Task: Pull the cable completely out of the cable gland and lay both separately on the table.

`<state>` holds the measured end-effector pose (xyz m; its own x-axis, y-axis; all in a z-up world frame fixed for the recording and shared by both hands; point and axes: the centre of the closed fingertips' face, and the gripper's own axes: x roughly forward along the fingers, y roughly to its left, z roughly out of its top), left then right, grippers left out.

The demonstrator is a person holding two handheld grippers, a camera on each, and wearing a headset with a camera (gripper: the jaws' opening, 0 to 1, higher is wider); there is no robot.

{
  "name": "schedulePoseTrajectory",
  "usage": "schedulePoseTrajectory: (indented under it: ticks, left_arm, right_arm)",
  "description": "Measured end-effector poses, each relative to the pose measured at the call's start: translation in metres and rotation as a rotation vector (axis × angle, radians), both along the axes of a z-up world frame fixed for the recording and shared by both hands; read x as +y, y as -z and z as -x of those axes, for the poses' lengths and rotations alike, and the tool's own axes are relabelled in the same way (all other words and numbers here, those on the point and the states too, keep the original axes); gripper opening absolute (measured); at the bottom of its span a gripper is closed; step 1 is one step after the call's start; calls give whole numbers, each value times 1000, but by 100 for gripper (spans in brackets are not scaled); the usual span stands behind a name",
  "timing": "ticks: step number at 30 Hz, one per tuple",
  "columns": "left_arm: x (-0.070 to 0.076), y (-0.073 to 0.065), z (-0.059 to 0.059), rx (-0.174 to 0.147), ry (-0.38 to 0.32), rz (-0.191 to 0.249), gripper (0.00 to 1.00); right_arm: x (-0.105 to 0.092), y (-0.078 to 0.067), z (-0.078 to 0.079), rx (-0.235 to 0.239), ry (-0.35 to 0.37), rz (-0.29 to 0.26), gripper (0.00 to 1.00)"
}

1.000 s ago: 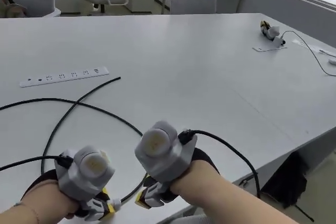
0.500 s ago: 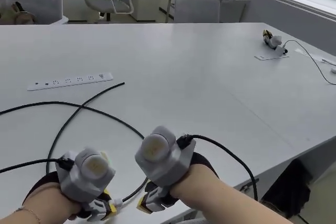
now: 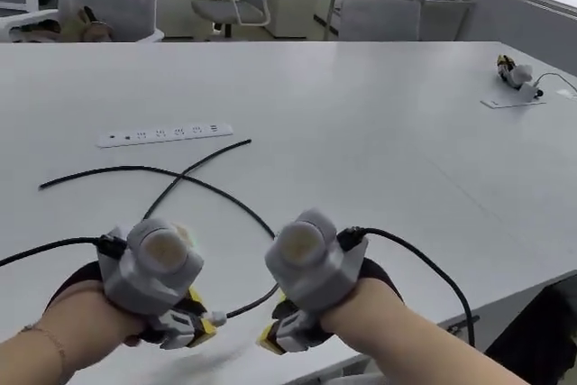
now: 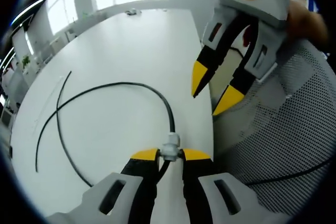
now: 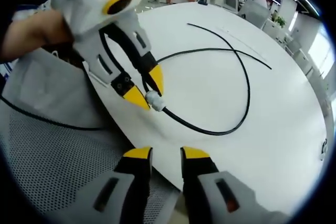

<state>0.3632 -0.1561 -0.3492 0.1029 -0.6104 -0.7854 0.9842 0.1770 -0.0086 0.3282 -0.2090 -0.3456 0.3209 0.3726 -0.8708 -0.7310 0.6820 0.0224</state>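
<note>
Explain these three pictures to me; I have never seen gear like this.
A person holds two two-jaw grippers at a white table. The head view comes from a headset camera looking down; the two round views come from cameras riding on the grippers. The left gripper is shut on a small white cable gland, with a black cable running into it and looping over the table. The right gripper is open, holding nothing. A white power strip lies farther back.

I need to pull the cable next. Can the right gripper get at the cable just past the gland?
Probably yes. The right gripper is open, and the cable runs bare across the table from the cable gland in the left gripper.
</note>
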Motion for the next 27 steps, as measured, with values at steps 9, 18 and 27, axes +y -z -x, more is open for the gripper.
schedulePoseTrajectory:
  ticks: [9, 18, 27]
  left_arm:
    - [20, -20, 5, -17, -46, 12, 18]
    - [39, -42, 15, -28, -120, 77, 18]
    - [66, -58, 21, -52, -198, 112, 17]
  right_arm:
    - [8, -7, -2, -27, -15, -45, 21]
    - [20, -7, 3, -27, -68, -59, 21]
    - [23, -8, 6, -23, -93, -69, 20]
